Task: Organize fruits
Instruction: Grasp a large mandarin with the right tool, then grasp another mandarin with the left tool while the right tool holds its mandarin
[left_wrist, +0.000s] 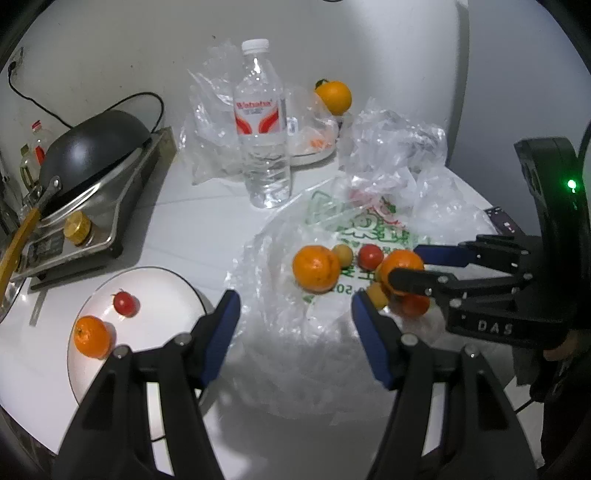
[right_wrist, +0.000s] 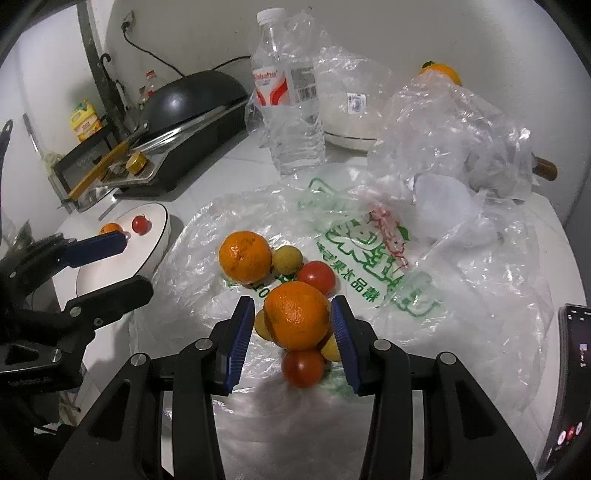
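Observation:
A printed clear plastic bag (right_wrist: 369, 258) lies flat on the white table with loose fruit on it. My right gripper (right_wrist: 291, 317) is shut on an orange (right_wrist: 297, 314), holding it just above two small yellow fruits and a tomato (right_wrist: 303, 365). In the left wrist view that gripper (left_wrist: 404, 264) grips the same orange (left_wrist: 402, 264). A second orange (left_wrist: 316, 267) rests on the bag beside a yellow fruit and a tomato (left_wrist: 370, 256). My left gripper (left_wrist: 295, 310) is open and holds nothing, between the bag and a white plate (left_wrist: 155, 295) that carries an orange (left_wrist: 92, 336) and a tomato (left_wrist: 123, 302).
A water bottle (left_wrist: 262, 129) stands behind the bag, with crumpled clear bags (left_wrist: 391, 147) around it. A far plate (left_wrist: 314, 157) carries another orange (left_wrist: 332, 96). A hob with an upturned wok (left_wrist: 92, 147) fills the left. A phone (right_wrist: 569, 387) lies at the right edge.

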